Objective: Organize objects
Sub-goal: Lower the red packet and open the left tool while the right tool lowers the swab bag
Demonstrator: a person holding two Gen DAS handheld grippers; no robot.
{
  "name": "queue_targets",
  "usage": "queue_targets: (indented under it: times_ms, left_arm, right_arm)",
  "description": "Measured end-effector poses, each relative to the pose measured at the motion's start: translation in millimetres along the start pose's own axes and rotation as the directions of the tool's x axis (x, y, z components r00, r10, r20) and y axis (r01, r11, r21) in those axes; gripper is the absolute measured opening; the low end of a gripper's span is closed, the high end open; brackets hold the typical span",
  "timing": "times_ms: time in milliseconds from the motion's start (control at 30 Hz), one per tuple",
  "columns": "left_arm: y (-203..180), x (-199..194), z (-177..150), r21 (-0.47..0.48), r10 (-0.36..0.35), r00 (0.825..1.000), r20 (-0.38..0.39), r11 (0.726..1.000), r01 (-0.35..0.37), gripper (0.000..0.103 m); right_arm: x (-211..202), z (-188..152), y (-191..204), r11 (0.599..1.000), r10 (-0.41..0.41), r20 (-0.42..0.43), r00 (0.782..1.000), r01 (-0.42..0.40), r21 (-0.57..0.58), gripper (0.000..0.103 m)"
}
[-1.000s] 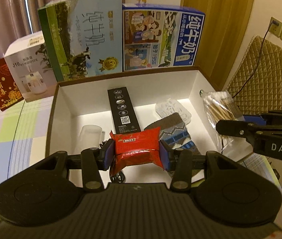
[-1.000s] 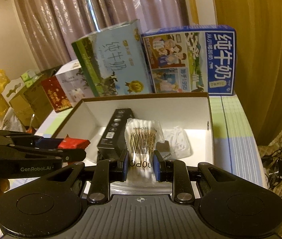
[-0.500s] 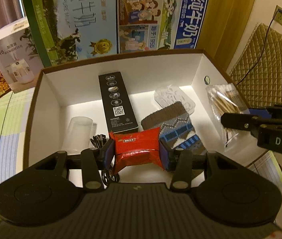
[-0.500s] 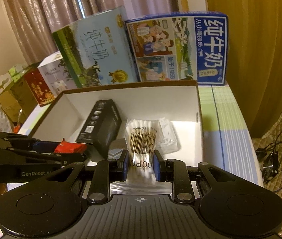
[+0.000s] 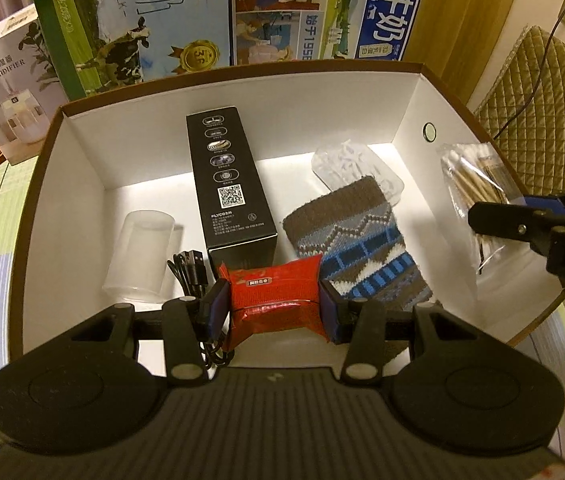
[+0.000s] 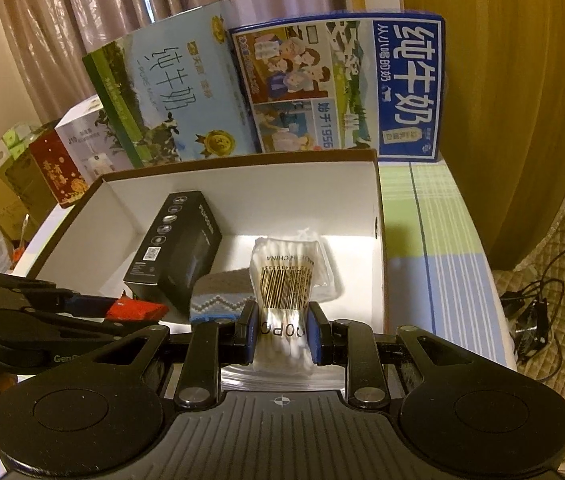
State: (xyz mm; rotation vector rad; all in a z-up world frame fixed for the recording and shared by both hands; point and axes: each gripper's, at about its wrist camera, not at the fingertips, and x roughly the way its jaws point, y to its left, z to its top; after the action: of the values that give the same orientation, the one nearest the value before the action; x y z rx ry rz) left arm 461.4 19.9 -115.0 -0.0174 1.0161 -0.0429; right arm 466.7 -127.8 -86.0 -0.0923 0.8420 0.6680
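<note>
The box, white inside with a brown rim, is seen on a checked tablecloth, in front of two milk cartons. In it a black carton, a clear cup, a black cable, a knitted sock and a clear plastic piece are laid. A red packet is clamped between the pads of the left gripper and is held above the near part of the box, over the cable and the sock edge. A bag of cotton swabs is gripped by the right gripper and is held at the right side of the box.
</note>
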Motion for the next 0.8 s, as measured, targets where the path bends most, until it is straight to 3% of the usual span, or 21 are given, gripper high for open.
queue_targets:
  times_ms: [400, 533, 800]
  left_arm:
    - [0.4, 5.1, -2.1, 0.006, 0.004, 1.0, -0.01, 1.0, -0.004, 0.057]
    - [0.8, 2.2, -2.0, 0.008, 0.005, 1.0, 0.008, 1.0, -0.005, 0.074]
    - [3.9, -2.8, 0.3, 0.014, 0.018, 1.0, 0.021, 1.0, -0.019, 0.079]
  right_arm:
    - [3.9, -0.6, -2.9, 1.0, -0.017, -0.005, 1.0, 0.017, -0.003, 0.022]
    - [3.8, -0.2, -2.7, 1.0, -0.018, -0.006, 1.0, 0.018, -0.004, 0.022]
    - [4.2, 0.6, -3.2, 1.0, -0.016, -0.009, 1.0, 0.016, -0.007, 0.022]
